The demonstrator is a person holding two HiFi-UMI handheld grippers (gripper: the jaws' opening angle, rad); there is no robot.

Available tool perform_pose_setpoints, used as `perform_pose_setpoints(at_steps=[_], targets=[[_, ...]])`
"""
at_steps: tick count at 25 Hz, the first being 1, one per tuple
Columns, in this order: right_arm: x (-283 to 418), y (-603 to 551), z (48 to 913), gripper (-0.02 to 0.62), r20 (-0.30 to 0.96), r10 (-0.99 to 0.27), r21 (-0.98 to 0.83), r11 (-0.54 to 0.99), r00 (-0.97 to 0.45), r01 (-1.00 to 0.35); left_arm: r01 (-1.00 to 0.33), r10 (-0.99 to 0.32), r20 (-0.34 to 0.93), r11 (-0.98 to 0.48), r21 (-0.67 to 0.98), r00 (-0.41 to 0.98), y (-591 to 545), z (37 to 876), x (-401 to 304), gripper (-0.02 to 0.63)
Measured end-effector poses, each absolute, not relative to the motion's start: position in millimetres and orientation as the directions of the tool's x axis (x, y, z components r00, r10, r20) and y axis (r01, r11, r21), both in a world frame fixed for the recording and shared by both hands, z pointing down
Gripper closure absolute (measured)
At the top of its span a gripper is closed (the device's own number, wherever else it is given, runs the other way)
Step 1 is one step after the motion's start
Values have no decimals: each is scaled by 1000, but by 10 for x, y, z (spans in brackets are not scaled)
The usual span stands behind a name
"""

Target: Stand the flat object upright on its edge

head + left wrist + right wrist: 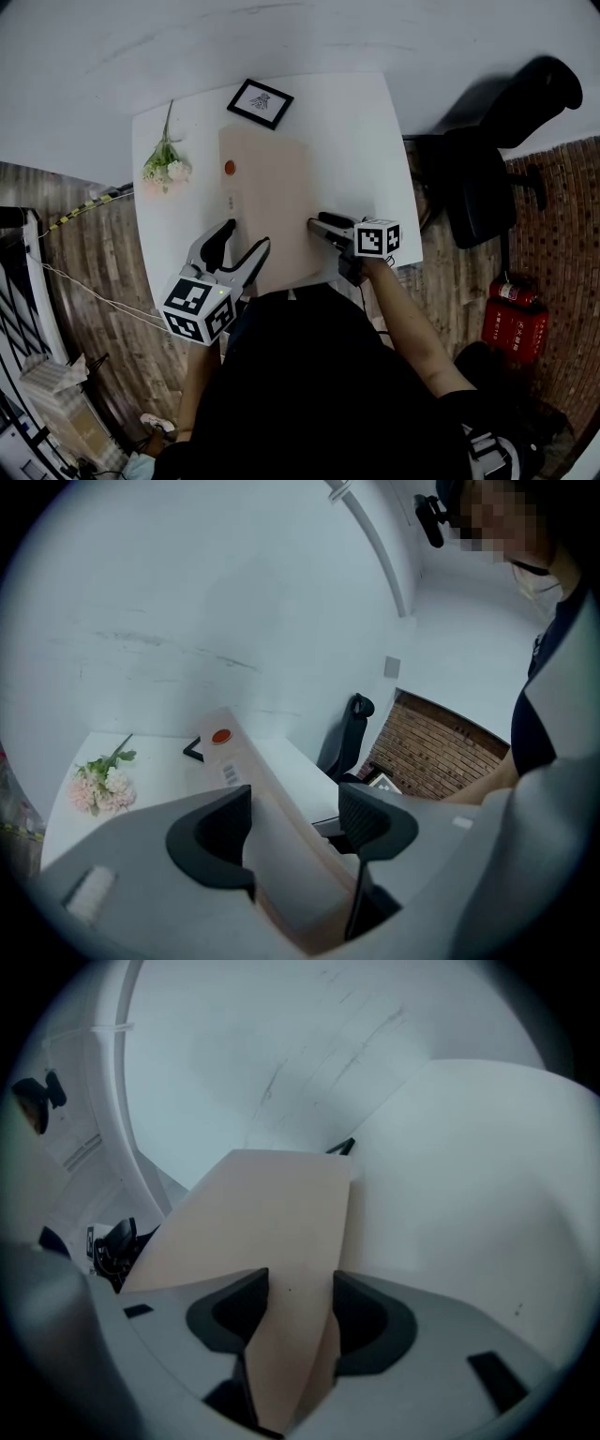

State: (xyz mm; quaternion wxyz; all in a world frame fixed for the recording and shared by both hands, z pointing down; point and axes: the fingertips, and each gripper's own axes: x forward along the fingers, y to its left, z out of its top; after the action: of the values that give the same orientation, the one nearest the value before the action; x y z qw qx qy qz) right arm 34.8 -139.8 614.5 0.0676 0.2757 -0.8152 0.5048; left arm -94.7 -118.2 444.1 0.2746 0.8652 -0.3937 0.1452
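Note:
A flat beige box (277, 206) rests on one long edge on the white table (356, 141), leaning slightly. Its narrow top face, with a red sticker (230, 169) and a barcode, points up. My left gripper (242, 246) straddles that narrow face at the near end. In the left gripper view the box (281, 855) fills the throat of the left gripper (295, 808). My right gripper (323, 228) holds the near end from the right. In the right gripper view the box (272, 1213) sits pinched between both pads of the right gripper (300, 1293).
A black picture frame (260, 102) lies at the table's far edge, and a bunch of pale flowers (166, 166) lies at the far left. A black office chair (497, 178) and a red fire extinguisher (514, 323) stand on the floor to the right.

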Motion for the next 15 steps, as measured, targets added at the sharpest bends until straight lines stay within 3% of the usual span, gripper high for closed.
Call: perform_pose_setpoints(at_steps=[15], targets=[[557, -1429, 6193, 376, 437, -433, -733, 337, -788, -591, -647, -527, 383, -671, 362, 759, -1205, 4166, -415, 325]])
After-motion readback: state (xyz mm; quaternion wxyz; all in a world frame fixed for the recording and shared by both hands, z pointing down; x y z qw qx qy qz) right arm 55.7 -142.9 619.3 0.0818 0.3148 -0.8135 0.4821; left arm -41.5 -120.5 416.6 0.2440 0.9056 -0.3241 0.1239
